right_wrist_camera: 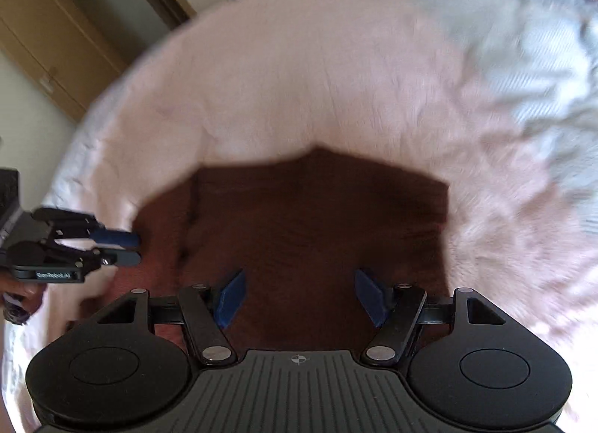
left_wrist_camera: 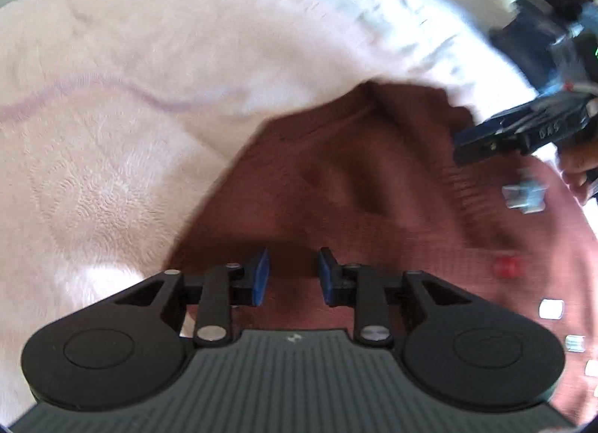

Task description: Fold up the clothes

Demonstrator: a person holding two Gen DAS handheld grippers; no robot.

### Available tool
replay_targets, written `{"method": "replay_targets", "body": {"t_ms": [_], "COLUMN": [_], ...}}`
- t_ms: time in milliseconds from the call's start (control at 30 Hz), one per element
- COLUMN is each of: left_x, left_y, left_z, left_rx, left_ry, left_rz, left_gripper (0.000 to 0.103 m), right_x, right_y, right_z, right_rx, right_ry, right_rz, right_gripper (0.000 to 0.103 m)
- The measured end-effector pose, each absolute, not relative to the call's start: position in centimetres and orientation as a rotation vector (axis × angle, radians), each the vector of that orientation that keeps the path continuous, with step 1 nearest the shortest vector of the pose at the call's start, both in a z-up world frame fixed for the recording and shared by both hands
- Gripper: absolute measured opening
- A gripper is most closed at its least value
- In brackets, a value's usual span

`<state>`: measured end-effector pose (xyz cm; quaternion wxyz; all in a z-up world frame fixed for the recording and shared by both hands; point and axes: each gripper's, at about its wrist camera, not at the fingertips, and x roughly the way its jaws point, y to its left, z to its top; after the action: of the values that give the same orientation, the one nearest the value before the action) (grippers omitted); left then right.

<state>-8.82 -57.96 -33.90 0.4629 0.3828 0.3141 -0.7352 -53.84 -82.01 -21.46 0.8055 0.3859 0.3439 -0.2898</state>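
Note:
A maroon garment point(left_wrist_camera: 336, 186) lies on a pale pink fleece blanket point(left_wrist_camera: 112, 96); it also shows in the right wrist view point(right_wrist_camera: 310, 223), folded with straight edges. Small square studs and a red patch mark its right part in the left wrist view. My left gripper point(left_wrist_camera: 293, 276) hovers over the garment's near edge, its blue pads point(left_wrist_camera: 261, 276) apart and empty. It also shows in the right wrist view point(right_wrist_camera: 130, 248), at the garment's left edge. My right gripper point(right_wrist_camera: 301, 296) is wide open over the garment. It shows in the left wrist view point(left_wrist_camera: 471, 147), at the right.
The pink blanket point(right_wrist_camera: 299, 78) covers the bed around the garment. A light grey-white cloth point(right_wrist_camera: 523, 59) lies bunched at the far right. A tan wooden cabinet point(right_wrist_camera: 45, 40) and a doorway stand beyond the bed at the upper left.

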Motion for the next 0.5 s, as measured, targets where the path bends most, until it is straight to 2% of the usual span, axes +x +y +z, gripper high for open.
{"method": "replay_targets", "body": {"t_ms": [133,200,300,500], "left_x": [-7.5,-7.6,-8.2,-10.2], "left_y": [-60.5,-60.6,-58.8,-49.4], "left_z": [-35.4,-34.7,-32.8,-28.8], "left_rx": [0.859,0.841,0.837,0.875], "left_ry": [0.756,0.734,0.687,0.738], "left_rz": [-1.763,-1.749,-1.753,-1.834], "left_gripper": [0.014,0.013,0.020,0.022], "right_x": [-52.4,-52.6,-54.0,-59.4], "right_y": [-85.7,-86.4,-85.1,-75.4], "right_z": [-22.9,-22.6,-20.3,-15.9], "right_rx": [0.759,0.761,0.768,0.764], "right_ry": [0.733,0.696,0.614,0.572], "right_rz": [-0.679,-0.705,-0.726,-0.699], "right_gripper": [0.068,0.068,0.068,0.068]}}
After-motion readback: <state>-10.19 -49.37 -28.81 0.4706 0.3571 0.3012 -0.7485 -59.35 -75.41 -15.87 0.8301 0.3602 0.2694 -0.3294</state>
